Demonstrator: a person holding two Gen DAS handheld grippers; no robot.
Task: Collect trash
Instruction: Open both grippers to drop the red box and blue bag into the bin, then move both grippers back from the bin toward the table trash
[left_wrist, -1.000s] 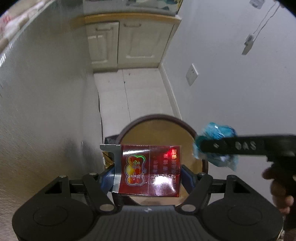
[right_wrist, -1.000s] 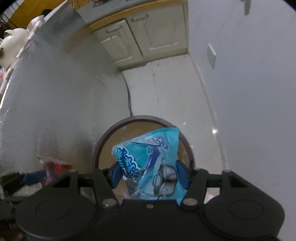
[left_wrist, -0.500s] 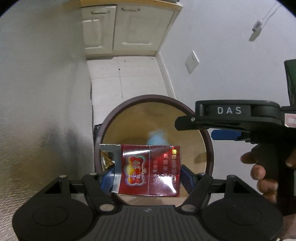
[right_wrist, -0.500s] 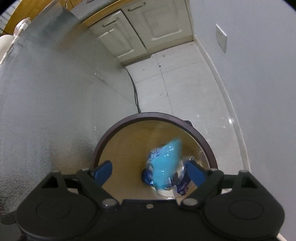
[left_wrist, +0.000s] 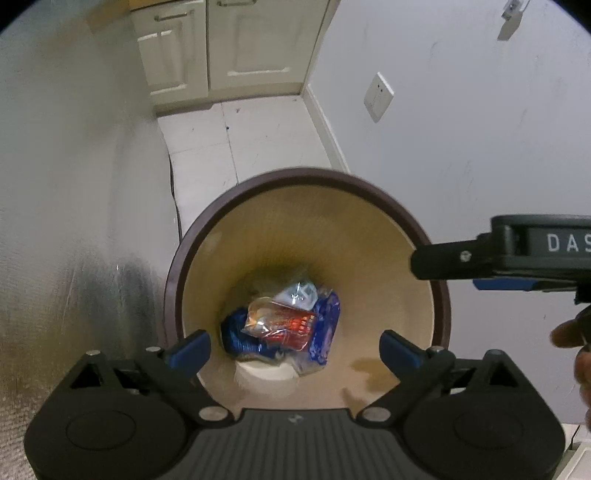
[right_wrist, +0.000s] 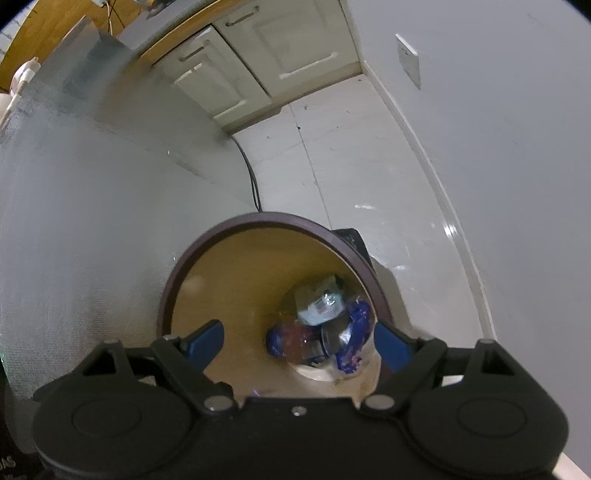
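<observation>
— Nearest the lens, what is the left hand-held gripper (left_wrist: 295, 349) doing?
— Its jaws are opening, blue pads spread wide with nothing between them, above the mouth of the round bin (left_wrist: 207, 236).
— And the right hand-held gripper (right_wrist: 297, 341)?
— Spread apart too, gripping nothing, over the same bin. In the left wrist view its black body comes in from the right edge with a hand (left_wrist: 578, 354) behind it, and the white letters "DAS" read on its side.
— Where is the trash?
— At the bottom of the bin: a red packet (left_wrist: 284, 325) lies on top, with pale rows of print too blurred to read. Blue wrappers (left_wrist: 327, 328) sit beside and under it, and a pale crumpled wrapper (left_wrist: 299, 293) touches its far side. The bin has a dark brown rim and a tan inner wall.
— What is around the bin?
— It stands on the floor (left_wrist: 266, 133) of white tiles, just beside a silvery textured panel (left_wrist: 74, 184) on the left. A dark cable (right_wrist: 253, 181) runs down to its far rim.
— Farther off?
— A grey wall on the right carries a blank white switch plate (left_wrist: 378, 96), and cream cupboard doors (left_wrist: 251, 40) close off the far end of the floor.
</observation>
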